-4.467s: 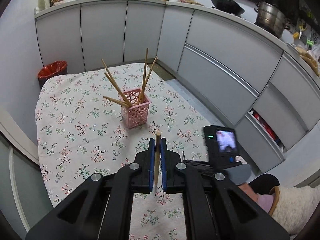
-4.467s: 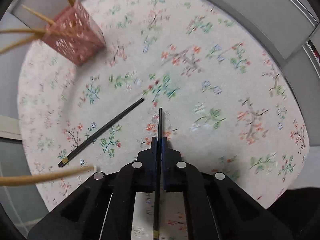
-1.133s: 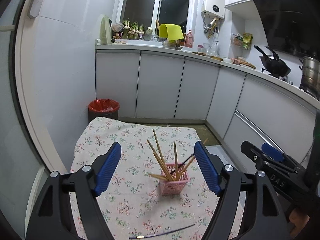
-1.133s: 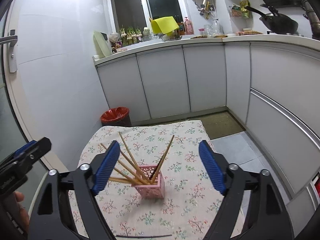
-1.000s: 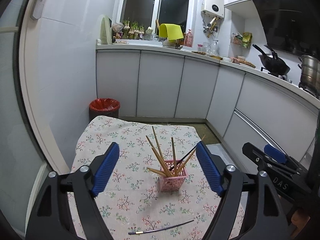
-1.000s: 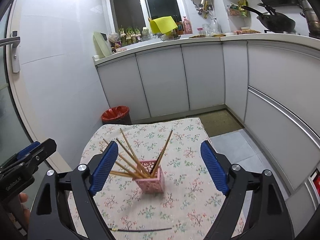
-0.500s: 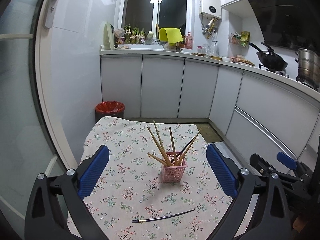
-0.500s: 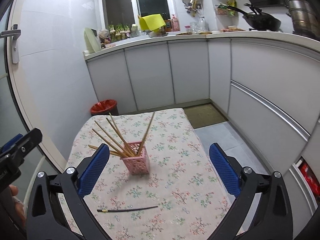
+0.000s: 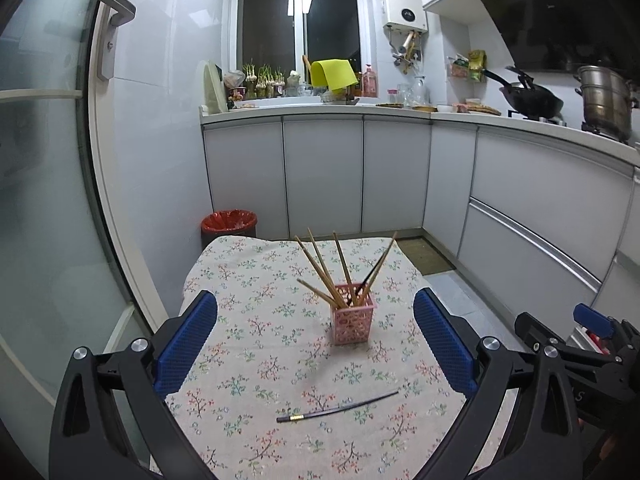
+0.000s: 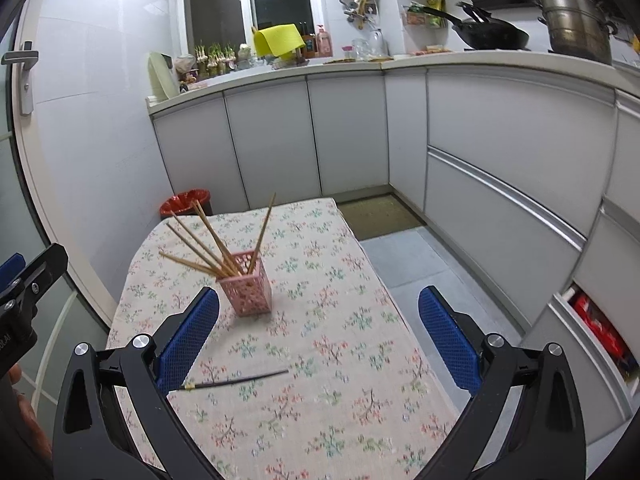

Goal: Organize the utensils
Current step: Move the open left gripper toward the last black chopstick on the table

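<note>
A pink perforated holder (image 9: 353,325) stands on the floral tablecloth (image 9: 260,320), holding several wooden chopsticks (image 9: 320,272) and one black one. It also shows in the right wrist view (image 10: 247,294). One black chopstick (image 9: 338,407) lies flat on the cloth in front of the holder, also seen in the right wrist view (image 10: 236,380). My left gripper (image 9: 316,356) is wide open and empty, held back above the near table edge. My right gripper (image 10: 318,344) is wide open and empty, likewise raised and back.
A red waste bin (image 9: 229,224) stands on the floor beyond the table's far left corner. Grey kitchen cabinets (image 9: 360,176) run along the back and right. A glass door (image 9: 48,240) is close on the left. The right gripper's body (image 9: 580,356) shows at lower right.
Both grippers, shut on chopsticks 4.5 s ago, have opened and are now empty. Over the last second both pulled back and up from the table; the black chopstick stays on the cloth.
</note>
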A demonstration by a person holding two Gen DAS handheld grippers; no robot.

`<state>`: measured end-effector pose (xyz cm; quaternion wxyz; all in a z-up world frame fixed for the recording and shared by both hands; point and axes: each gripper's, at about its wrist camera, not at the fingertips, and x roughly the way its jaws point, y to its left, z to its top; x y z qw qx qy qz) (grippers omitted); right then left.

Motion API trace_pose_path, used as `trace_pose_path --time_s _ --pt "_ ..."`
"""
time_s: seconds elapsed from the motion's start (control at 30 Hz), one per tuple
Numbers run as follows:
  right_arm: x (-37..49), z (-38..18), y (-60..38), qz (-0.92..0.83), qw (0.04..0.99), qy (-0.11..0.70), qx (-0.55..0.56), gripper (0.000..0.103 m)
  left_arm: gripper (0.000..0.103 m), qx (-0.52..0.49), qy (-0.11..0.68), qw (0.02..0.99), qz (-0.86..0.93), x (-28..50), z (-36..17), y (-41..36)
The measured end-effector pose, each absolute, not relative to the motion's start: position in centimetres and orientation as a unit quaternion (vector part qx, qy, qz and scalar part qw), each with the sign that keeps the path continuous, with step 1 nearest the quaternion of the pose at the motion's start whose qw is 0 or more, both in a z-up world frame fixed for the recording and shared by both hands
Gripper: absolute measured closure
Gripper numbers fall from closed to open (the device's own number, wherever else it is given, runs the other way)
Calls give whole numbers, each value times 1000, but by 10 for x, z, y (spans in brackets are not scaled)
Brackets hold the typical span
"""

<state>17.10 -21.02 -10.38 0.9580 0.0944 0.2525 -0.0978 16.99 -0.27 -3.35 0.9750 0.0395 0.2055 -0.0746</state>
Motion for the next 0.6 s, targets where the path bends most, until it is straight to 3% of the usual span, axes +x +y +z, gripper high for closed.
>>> trace_pose_path --time_s 0.6 --pt "122 -117 -212 -135 954 250 91 7 7 56 204 975 -65 140 -44 -13"
